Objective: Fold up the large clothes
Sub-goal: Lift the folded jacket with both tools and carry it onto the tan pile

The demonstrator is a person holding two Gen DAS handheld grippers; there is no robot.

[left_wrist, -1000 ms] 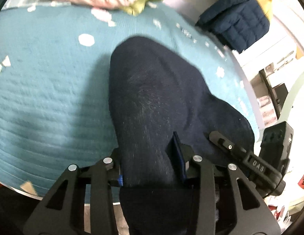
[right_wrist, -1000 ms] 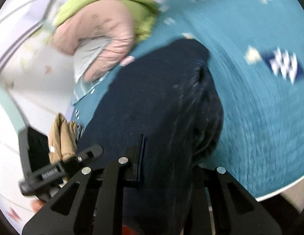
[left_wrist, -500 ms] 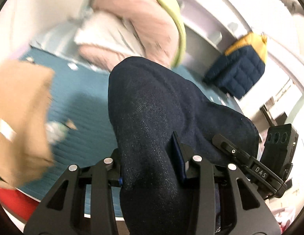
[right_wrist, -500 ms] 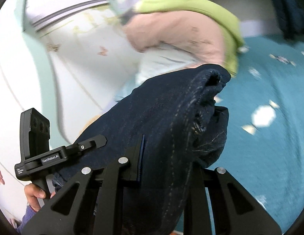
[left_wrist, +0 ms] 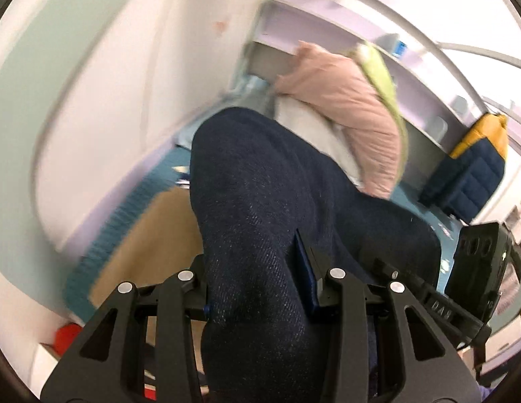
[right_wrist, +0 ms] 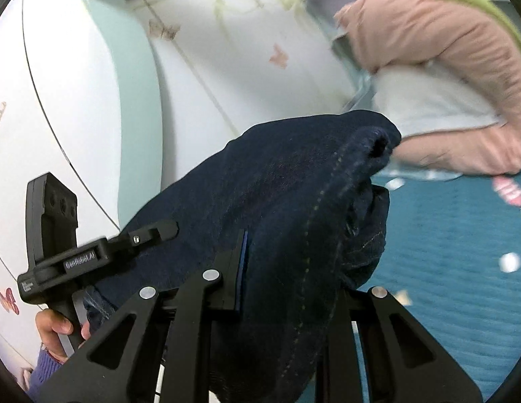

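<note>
Both grippers are clamped on dark denim jeans [left_wrist: 260, 208], held up above a teal bedspread [right_wrist: 462, 252]. The left gripper [left_wrist: 257, 288] and right gripper [right_wrist: 290, 288] have their fingertips buried in fabric. A pink quilted jacket [right_wrist: 445, 40] lies beyond. The left view's background is motion-blurred.

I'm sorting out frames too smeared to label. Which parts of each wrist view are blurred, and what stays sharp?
Left wrist view: the wall and teal bedspread at left are motion-smeared; the dark denim garment and left gripper stay crisp. Right wrist view: milder smear on the pink padded jacket; the garment's stitching and right gripper are sharp. Fisheye bends both edges.
</note>
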